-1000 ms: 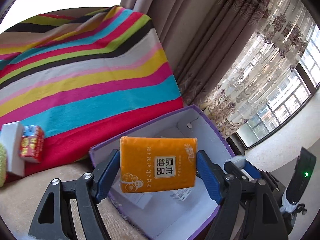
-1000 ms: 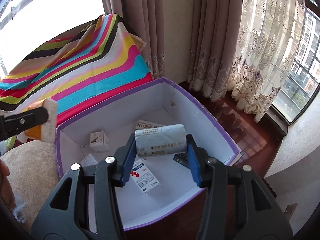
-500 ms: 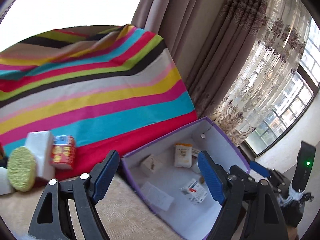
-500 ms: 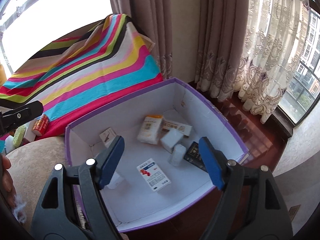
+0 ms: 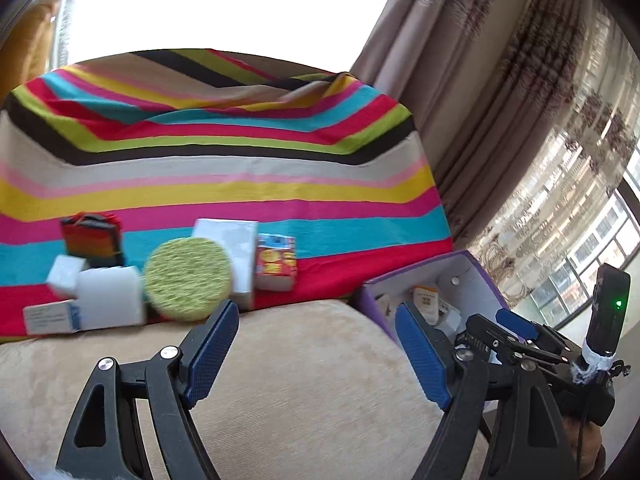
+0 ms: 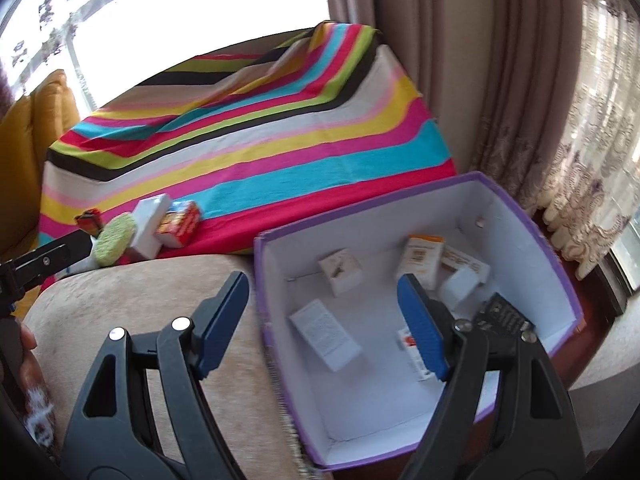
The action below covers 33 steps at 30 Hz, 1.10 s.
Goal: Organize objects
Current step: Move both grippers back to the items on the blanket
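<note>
While both tools hang over the beige cushion, the scene reads as follows.

Left hand-held gripper [image 5: 316,354]: jaws spread wide, nothing between the blue pads; it hangs above the beige cushion [image 5: 304,380], pointing toward the cluster of loose things.
Right hand-held gripper [image 6: 324,324]: jaws spread, nothing between them; one finger over the cushion, the other over the purple box [image 6: 560,276].
Purple box: open-topped, white inside, standing just beside the cushion's edge, in front of the curtains [image 6: 520,80].
Box contents: an orange-and-white carton [image 6: 420,256] with a square code, a small white box [image 6: 340,272] with a dark picture, a flat white pack [image 6: 324,330] with fine print, a dark printed packet [image 6: 504,314], a white pack with a red mark [image 6: 412,350] partly hidden by the finger; no lettering sharp enough to read.
Loose things: on the striped blanket [image 5: 224,184] at the cushion's far edge.
Green round pad [image 5: 187,278]: upright, leaning on a tall white box [image 5: 236,248].
Red carton [image 5: 276,262]: yellow circles and a blue top, just beside the tall white box; print blurred.
Rainbow-striped item [image 5: 92,240]: behind two white blocks [image 5: 100,294].
Blue-and-white carton [image 5: 52,316]: lying flat at the left end; its text is illegible.
Writing overall: motion blur and distance defeat every label.
</note>
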Available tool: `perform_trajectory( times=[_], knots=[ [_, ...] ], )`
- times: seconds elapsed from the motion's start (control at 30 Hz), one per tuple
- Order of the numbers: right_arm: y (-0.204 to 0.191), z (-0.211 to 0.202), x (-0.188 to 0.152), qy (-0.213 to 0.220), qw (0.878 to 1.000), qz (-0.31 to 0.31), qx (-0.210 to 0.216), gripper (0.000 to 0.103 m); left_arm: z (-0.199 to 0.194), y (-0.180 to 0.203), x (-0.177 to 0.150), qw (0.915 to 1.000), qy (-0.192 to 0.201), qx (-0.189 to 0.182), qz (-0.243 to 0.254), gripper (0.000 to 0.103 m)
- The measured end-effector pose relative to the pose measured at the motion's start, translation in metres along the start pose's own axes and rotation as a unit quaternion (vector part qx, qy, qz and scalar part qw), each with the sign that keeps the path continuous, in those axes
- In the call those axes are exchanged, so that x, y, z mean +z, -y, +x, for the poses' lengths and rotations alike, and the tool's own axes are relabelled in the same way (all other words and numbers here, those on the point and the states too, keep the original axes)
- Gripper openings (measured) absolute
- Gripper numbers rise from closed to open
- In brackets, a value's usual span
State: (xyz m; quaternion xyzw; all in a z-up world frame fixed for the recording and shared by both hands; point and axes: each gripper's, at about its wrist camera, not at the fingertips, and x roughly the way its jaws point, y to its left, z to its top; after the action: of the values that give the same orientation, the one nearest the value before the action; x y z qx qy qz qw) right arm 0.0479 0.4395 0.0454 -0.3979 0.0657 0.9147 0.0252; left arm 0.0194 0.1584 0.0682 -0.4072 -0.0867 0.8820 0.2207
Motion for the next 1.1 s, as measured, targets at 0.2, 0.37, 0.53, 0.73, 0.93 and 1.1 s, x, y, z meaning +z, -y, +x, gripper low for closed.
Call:
perform_trajectory(
  times=[0.2, 0.37, 0.53, 0.73, 0.93, 1.1],
  knots=[
    [-0.036, 0.006, -0.002, -0.008, 0.999, -0.029, 0.026, 0.080, -0.019, -0.049, -0.008, 0.9983, 0.002, 0.021, -0.055, 0.082],
    [-0.055, 0.010, -0.004, -0.019, 0.998, -0.039, 0.041, 0.080, -0.035, -0.086, -0.015, 0.9953, 0.011, 0.042, -0.087, 0.082],
    [-0.074, 0.018, -0.006, -0.032, 0.997, -0.053, 0.051, 0.080, -0.048, -0.122, -0.020, 0.9910, 0.008, 0.067, -0.116, 0.082],
    [-0.097, 0.024, -0.008, -0.040, 0.994, -0.082, 0.061, 0.080, -0.046, -0.156, -0.021, 0.9852, -0.018, 0.098, -0.139, 0.082],
    [-0.120, 0.029, -0.006, -0.043, 0.991, -0.106, 0.070, 0.083, -0.037, -0.171, -0.017, 0.9839, -0.049, 0.109, -0.133, 0.083],
    [-0.144, 0.036, -0.002, -0.046, 0.987, -0.135, 0.078, 0.083, -0.027, -0.157, -0.002, 0.9902, -0.056, 0.100, -0.080, 0.083]
  ],
)
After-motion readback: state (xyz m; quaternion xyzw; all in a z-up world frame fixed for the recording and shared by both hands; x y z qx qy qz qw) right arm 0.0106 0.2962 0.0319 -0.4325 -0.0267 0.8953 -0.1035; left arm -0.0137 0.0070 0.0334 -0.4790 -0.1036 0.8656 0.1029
